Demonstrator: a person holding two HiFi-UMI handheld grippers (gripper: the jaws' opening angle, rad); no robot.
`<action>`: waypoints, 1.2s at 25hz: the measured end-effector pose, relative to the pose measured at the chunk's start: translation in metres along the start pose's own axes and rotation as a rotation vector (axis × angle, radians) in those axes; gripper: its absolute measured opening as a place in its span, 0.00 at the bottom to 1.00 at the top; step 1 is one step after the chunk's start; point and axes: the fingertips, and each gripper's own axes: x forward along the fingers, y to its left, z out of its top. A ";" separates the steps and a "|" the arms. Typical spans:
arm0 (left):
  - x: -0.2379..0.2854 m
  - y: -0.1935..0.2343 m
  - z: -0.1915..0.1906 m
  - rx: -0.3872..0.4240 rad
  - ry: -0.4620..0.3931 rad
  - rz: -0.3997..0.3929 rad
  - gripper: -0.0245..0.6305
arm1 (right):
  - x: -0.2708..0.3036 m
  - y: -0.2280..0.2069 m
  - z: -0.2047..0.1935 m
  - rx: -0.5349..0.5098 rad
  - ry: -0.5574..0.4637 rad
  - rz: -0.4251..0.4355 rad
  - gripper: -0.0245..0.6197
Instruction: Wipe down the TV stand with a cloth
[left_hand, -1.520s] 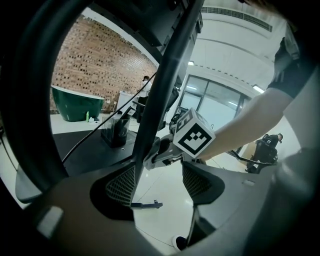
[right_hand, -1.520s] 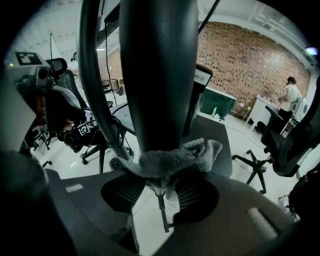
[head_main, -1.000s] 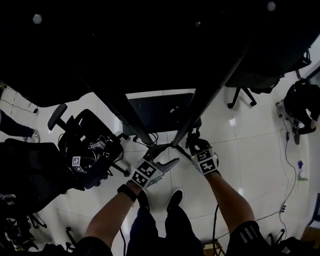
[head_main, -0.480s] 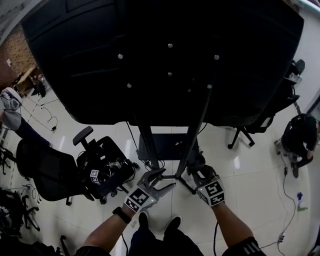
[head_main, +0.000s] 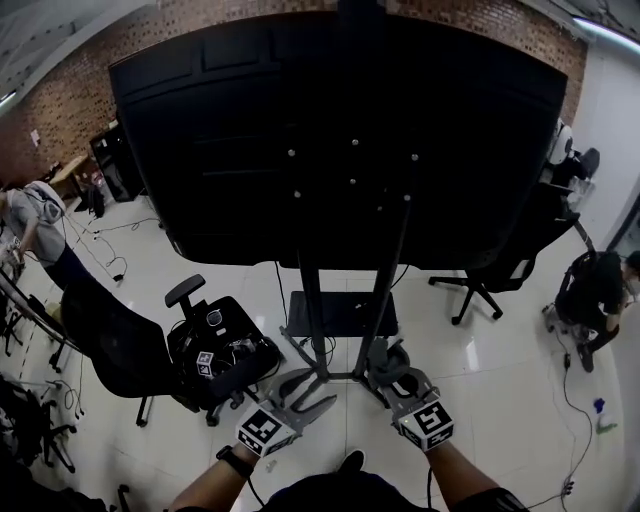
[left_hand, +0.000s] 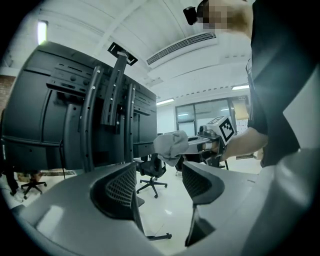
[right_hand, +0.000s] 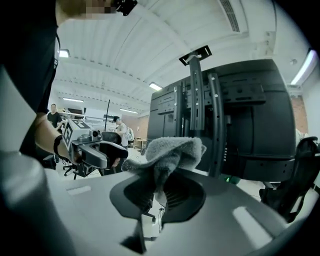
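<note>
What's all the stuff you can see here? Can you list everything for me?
TV: one, black, back side facing us, centre.
TV stand: one, black, two poles and a low shelf under the TV.
office chairs: at least three, black, two left of the stand, one right.
floor: white shiny tiles, cables lying on it.
brick wall: reddish-brown, behind the TV.
other people: two, at the left and right edges.
cloth: one, grey, pinched in the right gripper.
left gripper: grey, open, empty.
right gripper: grey, shut on the cloth.
</note>
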 end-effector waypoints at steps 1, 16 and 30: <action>-0.009 -0.007 0.000 -0.004 -0.004 -0.003 0.51 | -0.007 0.011 0.001 -0.002 0.000 -0.003 0.09; -0.132 -0.103 0.005 -0.006 -0.043 -0.078 0.51 | -0.100 0.146 0.016 0.092 -0.041 -0.100 0.09; -0.124 -0.150 0.030 -0.042 -0.116 -0.020 0.50 | -0.153 0.166 0.018 0.076 -0.052 0.009 0.08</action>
